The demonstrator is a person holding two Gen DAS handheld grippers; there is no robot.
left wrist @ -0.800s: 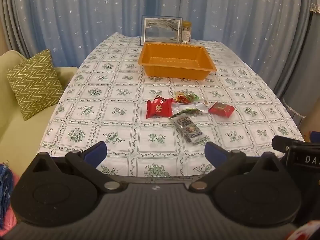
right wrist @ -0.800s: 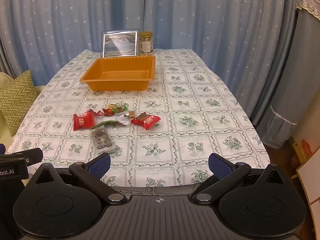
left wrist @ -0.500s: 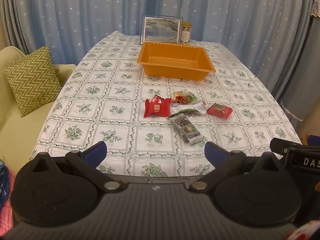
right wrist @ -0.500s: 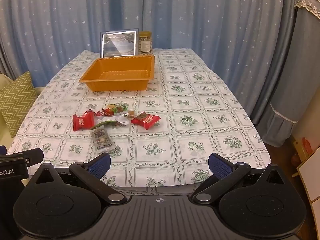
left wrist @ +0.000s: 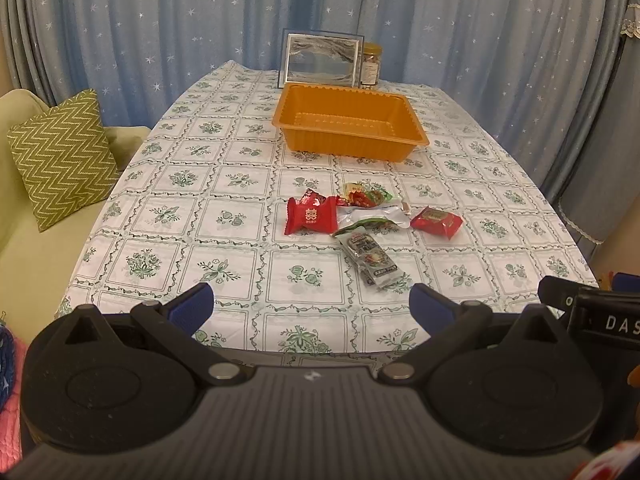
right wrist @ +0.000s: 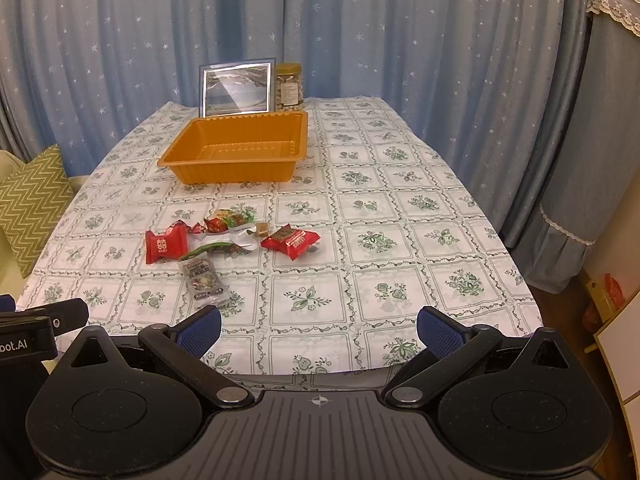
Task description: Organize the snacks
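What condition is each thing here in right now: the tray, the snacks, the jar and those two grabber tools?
Orange tray: empty, upright on the table.
Snack packets: sealed, lying loose in a cluster, outside the tray.
Red packet: lying flat at the cluster's right end.
Jar: lid on, upright behind the tray.
Picture frame: standing beside the jar.
Left gripper: open, holding nothing.
Right gripper: open, holding nothing.

Blue star-dotted curtains (left wrist: 160, 20) hang behind a table (right wrist: 400, 240) in a floral cloth; a green sofa (left wrist: 24, 240) with 1 zigzag cushion (left wrist: 60, 156) sits alongside.
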